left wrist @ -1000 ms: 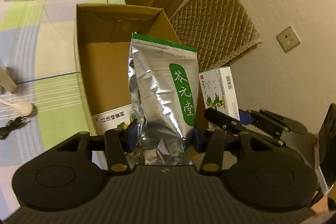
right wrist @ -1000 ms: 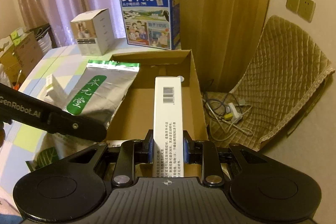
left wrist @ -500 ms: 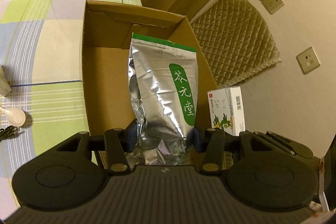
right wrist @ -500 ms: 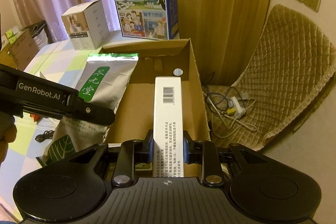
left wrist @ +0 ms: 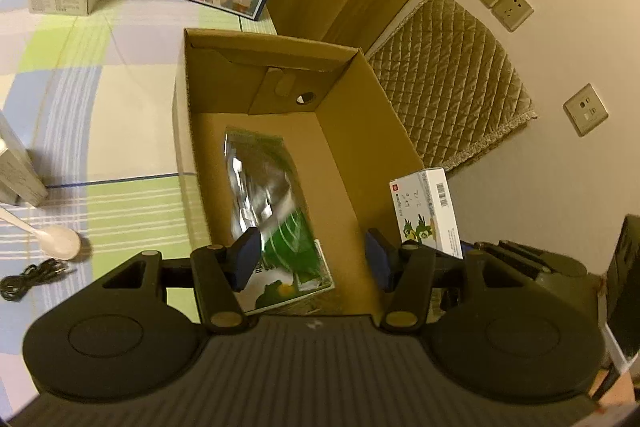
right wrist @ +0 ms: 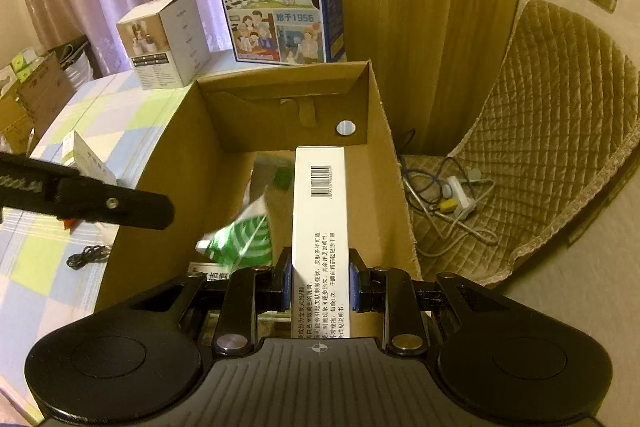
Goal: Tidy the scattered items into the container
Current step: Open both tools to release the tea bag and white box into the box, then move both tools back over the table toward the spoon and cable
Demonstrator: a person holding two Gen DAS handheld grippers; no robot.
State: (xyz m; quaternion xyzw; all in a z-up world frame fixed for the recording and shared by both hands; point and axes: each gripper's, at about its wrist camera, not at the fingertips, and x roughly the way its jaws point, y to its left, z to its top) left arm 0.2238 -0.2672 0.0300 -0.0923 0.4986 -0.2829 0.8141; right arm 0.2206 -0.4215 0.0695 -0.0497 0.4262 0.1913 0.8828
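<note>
The silver-and-green pouch [left wrist: 268, 195] looks blurred inside the carton [left wrist: 384, 131], over a green-printed packet [left wrist: 288, 283]. Your left gripper [left wrist: 310, 259] hangs spread and empty above it. Your right gripper [right wrist: 318, 283] clamps the white box [right wrist: 318, 211] over the carton.

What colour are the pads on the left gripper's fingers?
Dark blue pads, clearest in the left wrist view.
</note>
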